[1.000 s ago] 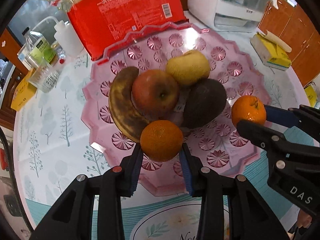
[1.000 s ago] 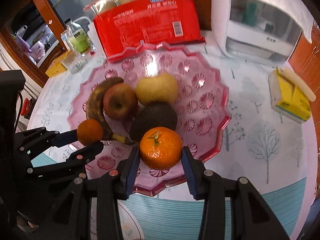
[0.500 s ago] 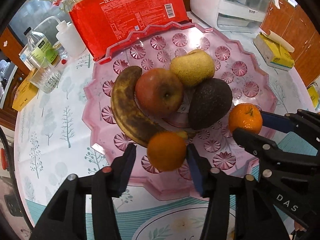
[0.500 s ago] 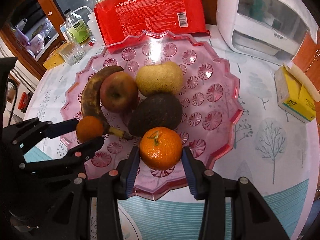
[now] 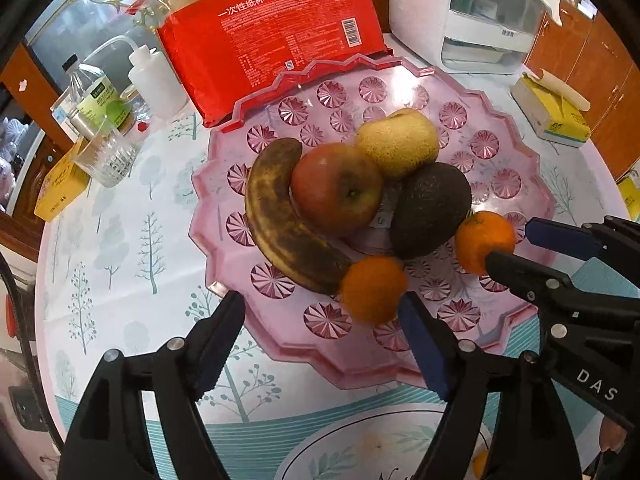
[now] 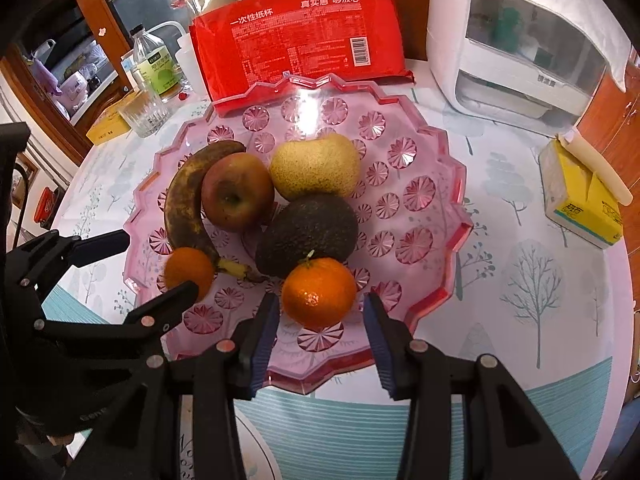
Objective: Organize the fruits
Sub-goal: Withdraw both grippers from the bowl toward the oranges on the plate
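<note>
Six fruits sit on the pink tray (image 6: 436,208), all crowded toward its near-left part: a spotted banana (image 6: 188,196), a red apple (image 6: 236,192), a yellow pear (image 6: 316,168), a dark avocado (image 6: 308,232), and two oranges at the near edge.

Left gripper (image 5: 320,340): jaws have just been opening and stand wide. Left orange (image 5: 372,290) lies between them on the tray, blurred in the left wrist view; it sits hard by the blue pad (image 5: 424,344) of one finger, well clear of the other finger. It rests against the banana's stem end. From the right wrist view this same orange (image 6: 188,274) sits just inside the tray's near-left rim.

Right gripper (image 6: 320,320): jaws narrower, and they have just been opening a little. Right orange (image 6: 320,292) sits between the pads with a thin gap showing on each side, so the pads do not appear to press it. It touches or nearly touches the avocado behind it.

Open room: the tray's far and right parts are bare patterned floor. Scalloped raised rim all round. Beyond the far rim a red packet (image 6: 300,36) leans up, touching the tray edge. A white appliance (image 6: 520,52) stands at far right, a yellow tissue box (image 6: 580,200) on the tablecloth (image 6: 520,300) well right of the tray, and a glass (image 6: 144,114) and bottle (image 6: 154,68) at far left.
</note>
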